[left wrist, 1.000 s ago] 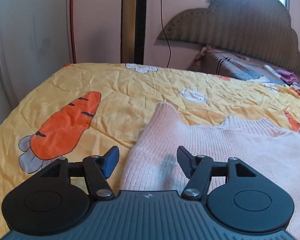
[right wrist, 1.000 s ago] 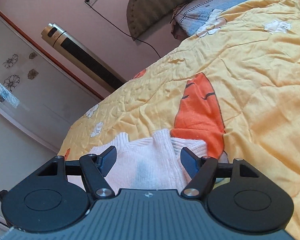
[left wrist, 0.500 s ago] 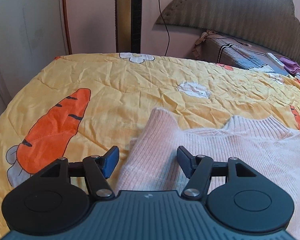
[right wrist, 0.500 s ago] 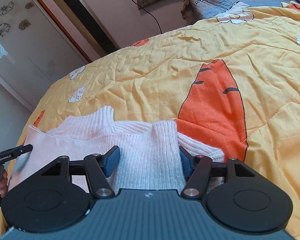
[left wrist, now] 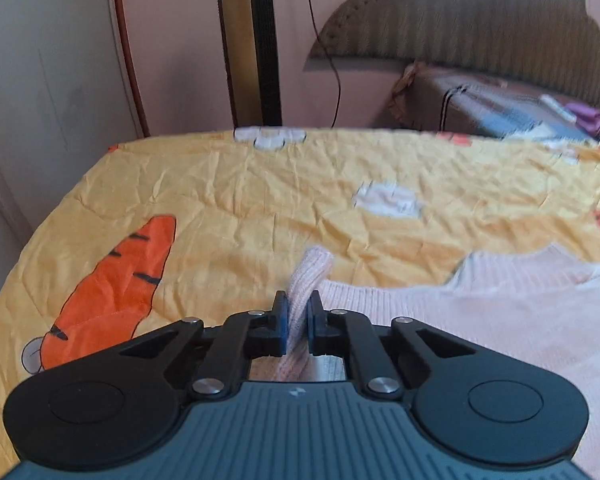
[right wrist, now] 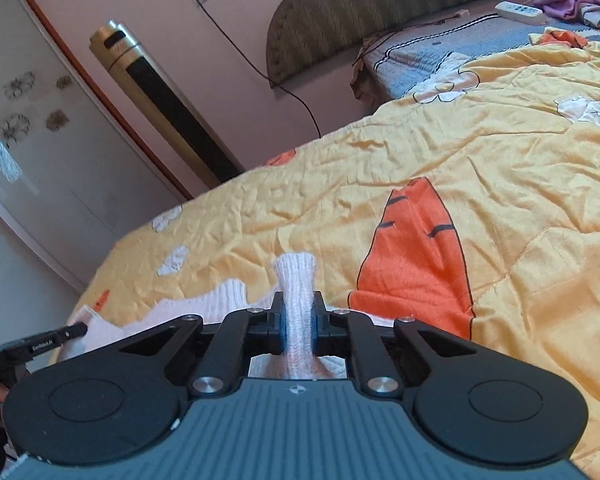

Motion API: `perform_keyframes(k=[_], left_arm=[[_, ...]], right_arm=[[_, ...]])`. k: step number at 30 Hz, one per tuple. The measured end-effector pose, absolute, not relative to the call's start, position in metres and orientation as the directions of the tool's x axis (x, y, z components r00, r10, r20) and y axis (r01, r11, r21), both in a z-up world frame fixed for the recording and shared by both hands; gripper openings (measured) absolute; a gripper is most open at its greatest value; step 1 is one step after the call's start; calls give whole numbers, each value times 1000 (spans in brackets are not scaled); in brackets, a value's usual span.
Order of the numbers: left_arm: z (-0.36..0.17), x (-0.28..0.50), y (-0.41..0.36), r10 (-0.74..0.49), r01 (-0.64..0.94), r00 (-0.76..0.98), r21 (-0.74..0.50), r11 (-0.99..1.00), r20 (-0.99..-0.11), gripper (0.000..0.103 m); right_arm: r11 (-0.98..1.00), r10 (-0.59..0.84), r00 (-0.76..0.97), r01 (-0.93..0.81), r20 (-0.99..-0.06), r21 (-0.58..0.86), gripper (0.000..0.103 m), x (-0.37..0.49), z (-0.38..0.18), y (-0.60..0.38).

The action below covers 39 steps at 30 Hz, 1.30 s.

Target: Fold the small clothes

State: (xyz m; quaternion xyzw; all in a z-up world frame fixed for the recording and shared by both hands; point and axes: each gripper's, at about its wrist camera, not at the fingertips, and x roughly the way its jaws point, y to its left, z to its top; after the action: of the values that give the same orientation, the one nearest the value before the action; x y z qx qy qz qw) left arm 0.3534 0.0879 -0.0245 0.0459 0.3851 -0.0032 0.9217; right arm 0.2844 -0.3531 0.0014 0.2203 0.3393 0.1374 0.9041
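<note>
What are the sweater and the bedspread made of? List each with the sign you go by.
Sweater: pale pink knit, probably wool or acrylic yarn; ribbed rows show, and it bunches softly where the left gripper and right gripper pinch it. Fuzzy, matte.
Bedspread: thin woven cloth, likely cotton or a blend; fine sharp creases, stitched quilting lines, printed carrots. Slight sheen.

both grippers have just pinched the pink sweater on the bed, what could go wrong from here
1. Each hand-held gripper, left and right, has just closed on only a narrow bunched strip of the pink sweater; the knit may slip out or stretch when lifted.
2. The loose yellow quilt could drag and wrinkle underneath.
</note>
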Motion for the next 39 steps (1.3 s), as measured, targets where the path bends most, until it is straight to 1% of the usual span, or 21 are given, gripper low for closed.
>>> perform_keyframes(k=[1, 3, 8, 14, 15, 16, 17, 18, 21, 22, 24, 25, 26, 27, 28, 29, 32, 34, 36, 37, 39], left_arm=[[-35, 355, 86, 47, 41, 689, 103, 994, -724, 8], [-42, 352, 84, 68, 29, 708, 126, 992, -703, 8], [-42, 351, 81, 85, 22, 709, 142, 990, -700, 9], [-37, 347, 86, 65, 25, 715, 118, 993, -696, 13], [-35, 345, 87, 64, 28, 716, 119, 992, -696, 14], [-33, 343, 88, 67, 30, 717, 126, 992, -694, 15], [-31, 340, 88, 71, 30, 718, 132, 991, -693, 20], [-29, 337, 90, 78, 24, 719, 136, 990, -691, 23], [-26, 326, 95, 90, 9, 712, 136, 991, -696, 48], [-27, 323, 96, 79, 13, 709, 124, 992, -700, 60], [-33, 320, 97, 54, 42, 706, 118, 992, -706, 61], [-36, 320, 95, 59, 46, 703, 129, 991, -708, 58], [-36, 319, 94, 48, 54, 708, 121, 991, -705, 27], [-33, 319, 93, 28, 60, 707, 99, 993, -707, 18], [-29, 318, 92, 30, 50, 711, 93, 994, -703, 17], [-24, 316, 91, 22, 47, 722, 80, 996, -692, 16], [-25, 316, 86, 26, 56, 725, 96, 994, -688, 16], [-42, 321, 87, 55, 47, 711, 125, 991, -701, 16], [-45, 320, 92, 49, 25, 734, 100, 995, -678, 17], [-44, 320, 94, 49, 10, 732, 84, 996, -680, 18], [-38, 315, 98, 41, 2, 739, 63, 998, -673, 21]], right_arm=[[879, 368, 723, -67, -585, 471, 14, 289, -5, -356], [896, 341, 684, -28, -645, 444, 14, 296, -24, -358], [881, 348, 697, -15, -627, 473, 14, 290, -37, -357], [859, 348, 711, 20, -612, 511, 38, 284, -30, -360], [864, 337, 719, 20, -608, 503, 47, 281, -27, -359], [871, 334, 724, 8, -604, 491, 53, 278, -23, -356], [879, 339, 723, -14, -602, 477, 62, 276, -20, -352], [891, 335, 722, -35, -605, 452, 65, 274, -18, -348], [942, 295, 702, -99, -648, 321, 66, 271, -15, -332], [954, 281, 693, -123, -663, 275, 68, 270, -16, -327], [962, 271, 690, -161, -671, 223, 72, 269, -19, -320], [964, 267, 691, -175, -671, 202, 65, 268, -20, -317], [965, 261, 691, -197, -674, 173, 60, 269, -22, -313], [967, 252, 692, -201, -677, 154, 53, 269, -22, -310], [966, 257, 689, -211, -677, 151, 25, 269, -20, -307], [958, 286, 681, -225, -674, 179, 11, 268, -14, -306], [960, 278, 714, -220, -643, 171, 11, 263, 1, -306], [960, 277, 698, -182, -660, 211, 11, 267, -8, -314], [963, 265, 705, -154, -658, 223, 11, 266, -21, -319], [952, 283, 710, -129, -645, 276, 11, 268, -26, -326], [913, 325, 709, -63, -626, 402, 19, 270, -32, -341]])
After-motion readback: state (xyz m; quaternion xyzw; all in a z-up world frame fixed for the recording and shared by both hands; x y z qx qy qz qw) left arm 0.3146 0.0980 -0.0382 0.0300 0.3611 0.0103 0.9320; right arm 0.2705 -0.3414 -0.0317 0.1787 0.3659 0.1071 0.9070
